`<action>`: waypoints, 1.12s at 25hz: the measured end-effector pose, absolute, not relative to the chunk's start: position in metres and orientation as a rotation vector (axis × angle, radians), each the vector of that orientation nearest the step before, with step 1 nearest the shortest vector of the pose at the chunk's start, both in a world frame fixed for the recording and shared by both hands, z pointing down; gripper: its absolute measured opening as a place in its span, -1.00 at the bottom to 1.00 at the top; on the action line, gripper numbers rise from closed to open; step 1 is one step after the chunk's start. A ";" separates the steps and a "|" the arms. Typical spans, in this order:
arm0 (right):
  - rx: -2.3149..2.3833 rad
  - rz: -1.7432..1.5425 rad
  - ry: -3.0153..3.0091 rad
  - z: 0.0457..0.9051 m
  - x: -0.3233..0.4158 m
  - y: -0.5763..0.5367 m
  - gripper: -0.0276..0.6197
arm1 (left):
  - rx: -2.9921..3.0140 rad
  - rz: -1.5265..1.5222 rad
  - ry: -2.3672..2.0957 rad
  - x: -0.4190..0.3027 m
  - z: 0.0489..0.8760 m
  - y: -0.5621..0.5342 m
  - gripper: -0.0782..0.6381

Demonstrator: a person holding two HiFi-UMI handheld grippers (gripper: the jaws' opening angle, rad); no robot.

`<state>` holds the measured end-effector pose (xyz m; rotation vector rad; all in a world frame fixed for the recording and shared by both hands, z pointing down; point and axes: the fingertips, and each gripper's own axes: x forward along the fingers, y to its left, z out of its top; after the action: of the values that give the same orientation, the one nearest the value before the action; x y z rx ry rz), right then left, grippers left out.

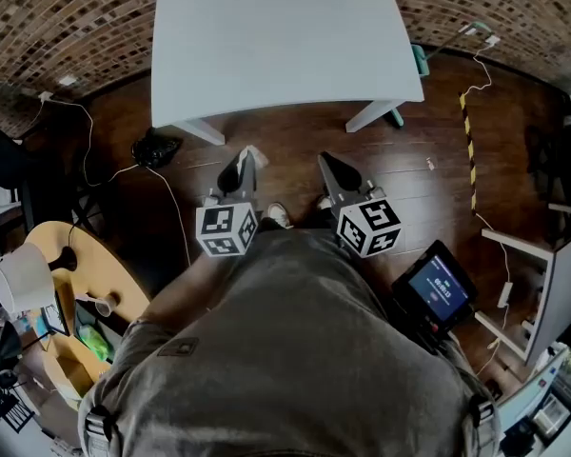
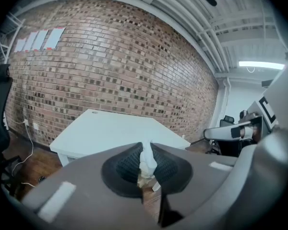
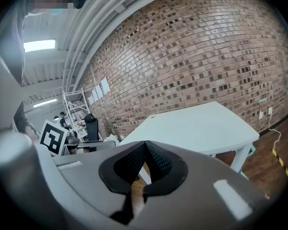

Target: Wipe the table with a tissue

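Tissue (image 2: 147, 163) pinched in left tool (image 1: 238, 171); right tool (image 1: 335, 168) closed, empty. Approach step: surface (image 1: 276, 36) well ahead, untouched. Next: step in, lower tissue onto top.

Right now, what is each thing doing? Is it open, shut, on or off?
left hand-held gripper: shut on the tissue.
tissue: pinched between the jaws, its end sticking up past them.
right hand-held gripper: shut, nothing between its jaws.
table: not touched by either gripper; both are held away from it.
small screen: lit.
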<state>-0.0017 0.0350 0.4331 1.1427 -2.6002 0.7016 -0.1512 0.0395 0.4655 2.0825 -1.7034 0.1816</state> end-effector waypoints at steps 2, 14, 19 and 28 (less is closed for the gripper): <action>1.131 0.691 -2.611 0.431 -0.003 0.033 -0.88 | 2.076 0.164 -1.720 -0.153 0.461 0.041 -0.71; 1.165 0.735 -2.661 0.414 0.040 0.038 -0.88 | 2.106 0.183 -1.709 -0.107 0.436 0.048 -0.71; 1.176 0.749 -2.667 0.414 0.050 0.046 -0.88 | 2.132 0.195 -1.690 -0.092 0.432 0.051 -0.71; 1.178 0.738 -2.671 0.413 0.054 0.049 -0.89 | 2.120 0.190 -1.693 -0.088 0.435 0.055 -0.71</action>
<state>0.0543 0.0491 0.4127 1.1777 -2.6711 0.7380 -0.0876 0.0555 0.4350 2.1203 -1.6931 0.1896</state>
